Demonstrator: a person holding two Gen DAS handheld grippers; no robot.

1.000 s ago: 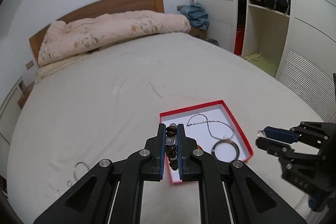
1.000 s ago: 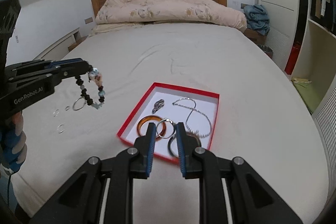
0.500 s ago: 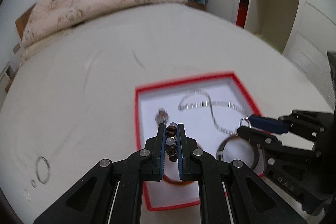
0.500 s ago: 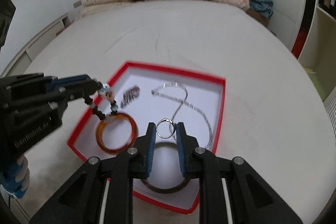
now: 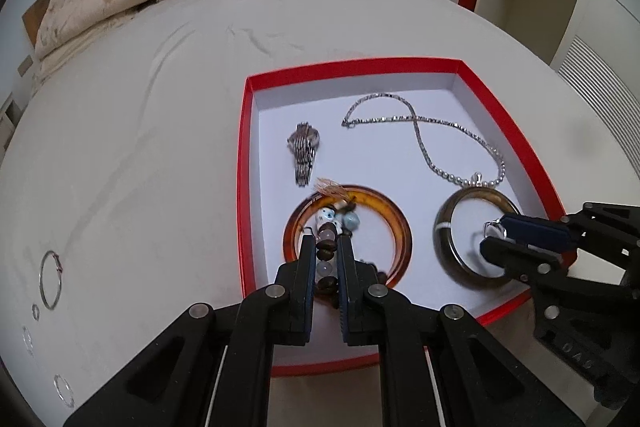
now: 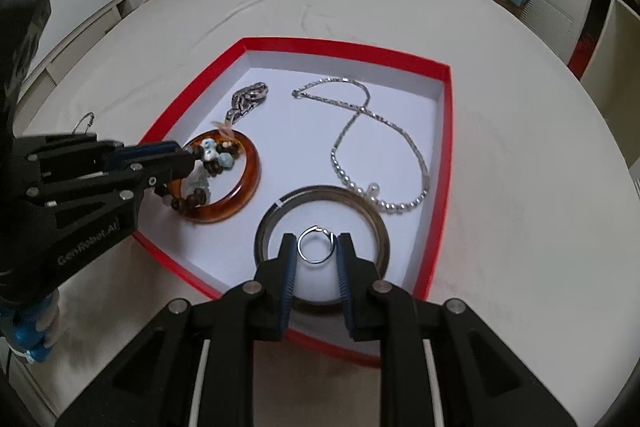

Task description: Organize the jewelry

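The left gripper (image 5: 325,259) is clamped on a bead bracelet (image 5: 326,255), whose loose end drapes across the amber bangle (image 5: 400,223) at about 7 o'clock in the red tray (image 5: 242,163). The right gripper (image 6: 316,259) pinches a thin silver ring (image 6: 316,246) edge to edge, over the middle of the dark bangle (image 6: 382,227) at the tray's 5 o'clock. A watch (image 5: 304,151) lies at 10 o'clock and a chain necklace (image 5: 424,147) runs from 12 to 3; more small rings (image 5: 51,279) sit on the bed (image 5: 140,147) outside, at 9 o'clock.

Risks, as I judge them: released here, the beads would pile onto the amber bangle and snag, tassel included. The ring has little pad contact and could spring sideways or roll on release. Whether it already touches the tray floor I cannot tell. The two grippers are near each other, and a careless pull-out might drag the necklace or nudge the light tray.
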